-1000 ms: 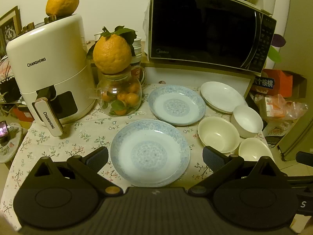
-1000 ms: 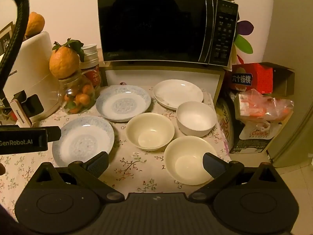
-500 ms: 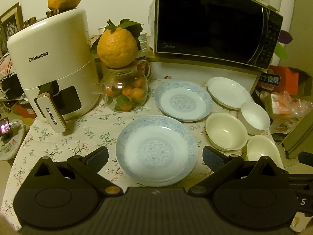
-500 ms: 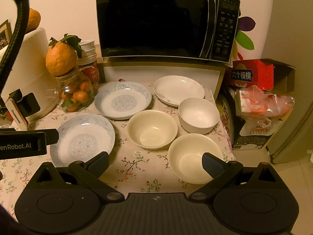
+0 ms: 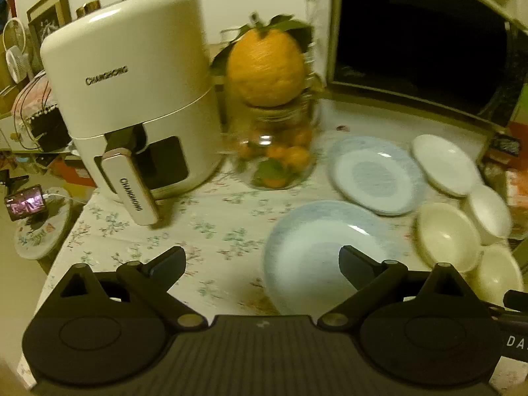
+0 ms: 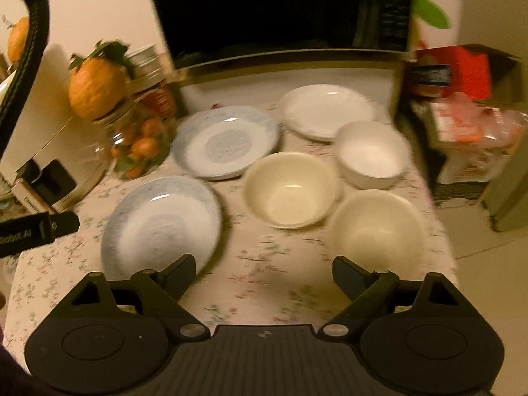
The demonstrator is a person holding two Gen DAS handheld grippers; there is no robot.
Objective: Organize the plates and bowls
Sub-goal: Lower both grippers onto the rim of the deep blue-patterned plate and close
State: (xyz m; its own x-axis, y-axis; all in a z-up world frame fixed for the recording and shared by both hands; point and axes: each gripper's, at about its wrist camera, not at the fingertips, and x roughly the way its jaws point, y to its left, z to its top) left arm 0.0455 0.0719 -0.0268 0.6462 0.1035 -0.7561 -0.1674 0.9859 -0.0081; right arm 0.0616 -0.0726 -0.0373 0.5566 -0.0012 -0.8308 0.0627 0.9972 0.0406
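Altogether 3 plates [image 6: 227, 142], 3 bowls [image 6: 292, 189]

Floral-clothed table [image 6: 264, 283], three plates [image 6: 161, 227], three bowls [image 6: 292, 189], fruit jar [image 5: 275, 151], air fryer [image 5: 132, 99]

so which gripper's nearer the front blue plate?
Left. The left gripper has its right finger over the front blue plate; the right gripper sits beside it, nearer the bowls.

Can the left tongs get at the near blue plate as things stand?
Probably yes: the left tongs, closing with nothing between them, hang over the cloth beside the near blue plate, whose rim lies bare on that side.
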